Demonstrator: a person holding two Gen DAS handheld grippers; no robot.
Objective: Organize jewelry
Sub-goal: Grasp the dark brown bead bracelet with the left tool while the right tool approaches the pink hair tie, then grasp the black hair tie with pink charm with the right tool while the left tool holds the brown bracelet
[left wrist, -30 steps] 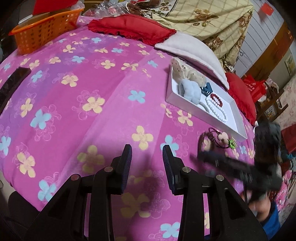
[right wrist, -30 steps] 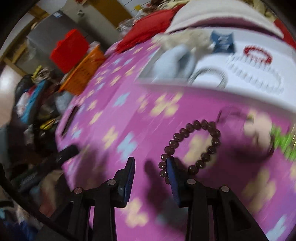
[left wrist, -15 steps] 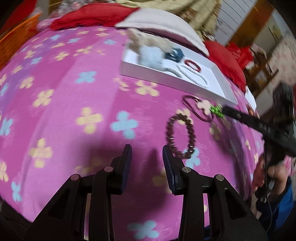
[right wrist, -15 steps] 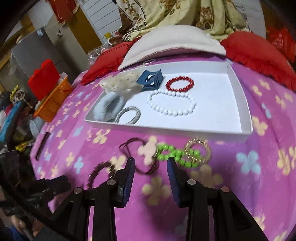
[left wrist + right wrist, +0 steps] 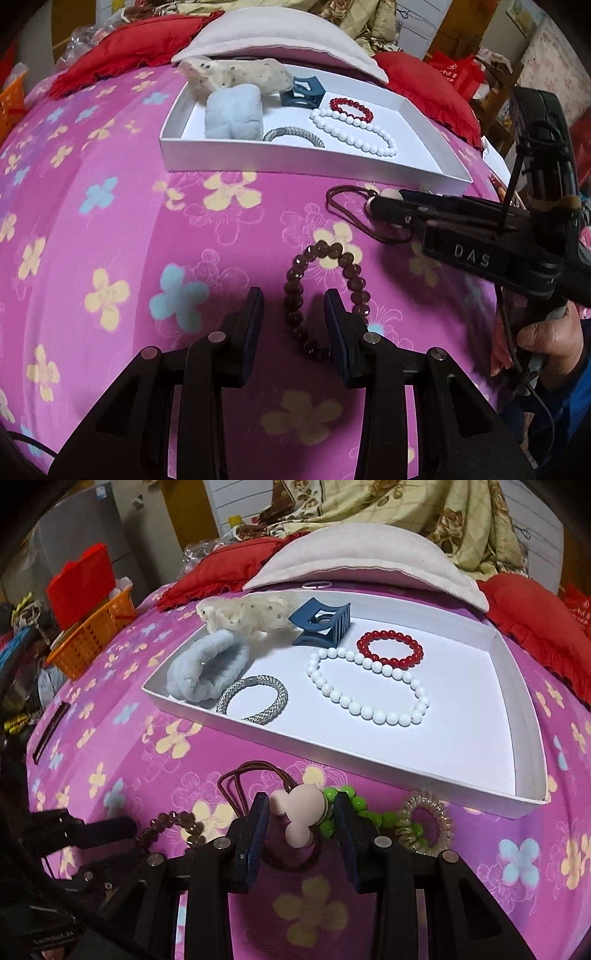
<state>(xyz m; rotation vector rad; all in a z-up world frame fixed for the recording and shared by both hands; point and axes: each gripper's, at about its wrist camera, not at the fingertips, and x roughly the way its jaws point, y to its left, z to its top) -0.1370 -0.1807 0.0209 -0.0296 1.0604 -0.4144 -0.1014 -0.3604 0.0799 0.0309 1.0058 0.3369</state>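
A white tray [image 5: 524,738] on the pink flowered bedspread holds a white bead bracelet [image 5: 369,686], a red bead bracelet [image 5: 389,648], a silver bangle [image 5: 255,699], a blue claw clip [image 5: 319,622] and scrunchies. My left gripper [image 5: 293,310] is open, its jaws on either side of a dark brown bead bracelet [image 5: 325,288] lying on the spread. My right gripper [image 5: 301,816] is open around a pink charm hair tie [image 5: 301,812]. Beside it lie green beads [image 5: 354,805] and a clear coil hair tie [image 5: 424,821].
A beige pillow [image 5: 365,557] and red cushions [image 5: 535,616] lie behind the tray. An orange basket [image 5: 92,631] stands at the far left. A dark flat object [image 5: 50,731] lies near the bed's left edge.
Both grippers moved forward. The left one came up around the brown bracelet. The right one swung from the brown bracelet to the pink hair tie before the tray.
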